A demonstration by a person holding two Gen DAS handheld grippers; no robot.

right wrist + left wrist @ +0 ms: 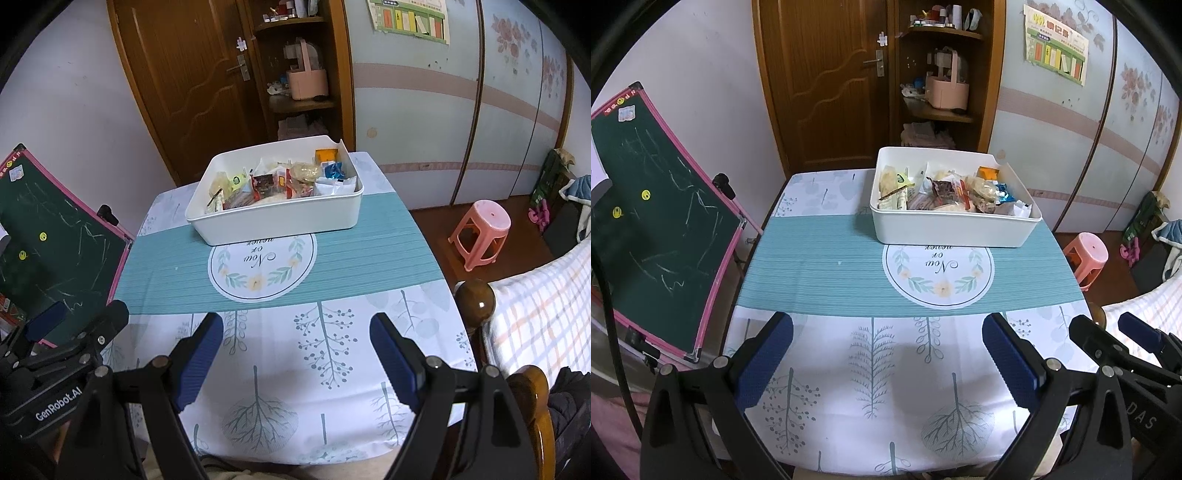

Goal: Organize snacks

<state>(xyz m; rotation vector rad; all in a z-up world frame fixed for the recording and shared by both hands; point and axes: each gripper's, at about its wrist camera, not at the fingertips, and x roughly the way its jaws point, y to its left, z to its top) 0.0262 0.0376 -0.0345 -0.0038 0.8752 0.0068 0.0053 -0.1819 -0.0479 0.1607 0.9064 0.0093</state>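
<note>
Hovering over the near, tree-printed end of the tablecloth (871,369), both released: left gripper (886,332) and right gripper (297,332), jaws spread wide with nothing between the blue pads (199,362). Sitting at the far end of the table, on the teal runner (812,266) and overlapping the round "Now or never" emblem (262,269): white bin (953,230) piled with wrapped snacks (945,192). Leaning beside the table's left edge: pink-framed chalkboard (657,221); standing on the floor to the right: pink stool (480,232).

The left gripper (886,354) and right gripper (297,350) hovered side by side, angled downward, jaws spread wide (nothing between them).
</note>
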